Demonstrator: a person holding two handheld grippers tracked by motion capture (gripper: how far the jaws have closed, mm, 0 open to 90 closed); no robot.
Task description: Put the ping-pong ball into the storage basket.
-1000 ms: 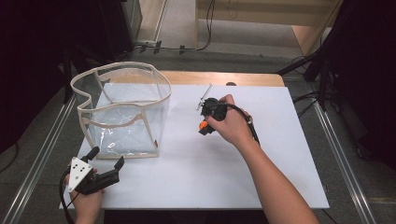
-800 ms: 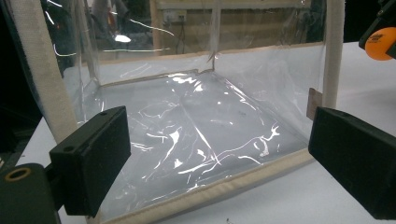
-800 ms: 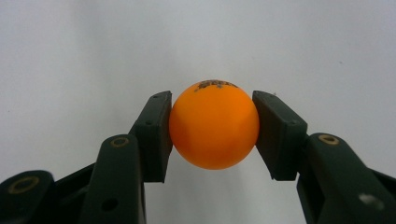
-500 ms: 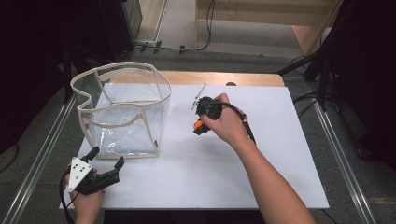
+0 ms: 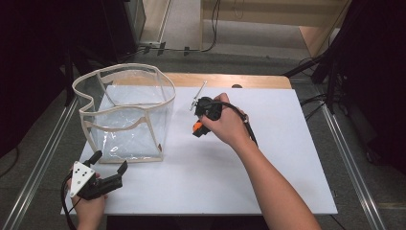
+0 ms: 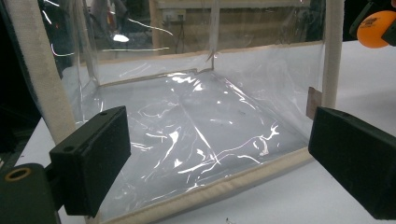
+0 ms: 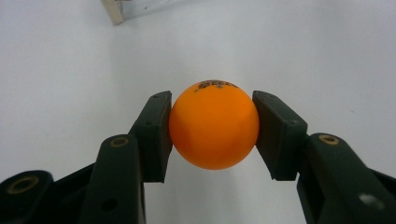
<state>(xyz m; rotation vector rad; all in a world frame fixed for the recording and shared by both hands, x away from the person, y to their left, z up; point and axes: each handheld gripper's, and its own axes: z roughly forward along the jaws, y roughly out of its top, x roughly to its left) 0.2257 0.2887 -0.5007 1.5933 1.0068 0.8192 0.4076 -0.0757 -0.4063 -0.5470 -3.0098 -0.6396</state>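
— What's the right gripper (image 5: 197, 128) doing in the high view?

— I have it at the middle of the frame, clenched on an orange ball (image 5: 197, 127) above the white table (image 5: 268, 163), just right of the clear bag (image 5: 125, 112). My left gripper (image 5: 109, 169) sits at the lower left, jaws spread with nothing between them, close to the bag's near bottom edge.

— And the left gripper view?

— I see the left gripper (image 6: 219, 154) with its two black jaws wide apart at the bottom corners. Past them the clear bag (image 6: 187, 126), cream-trimmed, stands upright with its mouth open. The orange ball (image 6: 377, 29) peeks in at the upper right corner.

— The right gripper view?

— Here my right gripper (image 7: 212, 133) has the orange ball (image 7: 214, 126) squeezed between both jaws at frame centre, dark print on its top. A corner of the bag (image 7: 122, 9) shows at the upper left.
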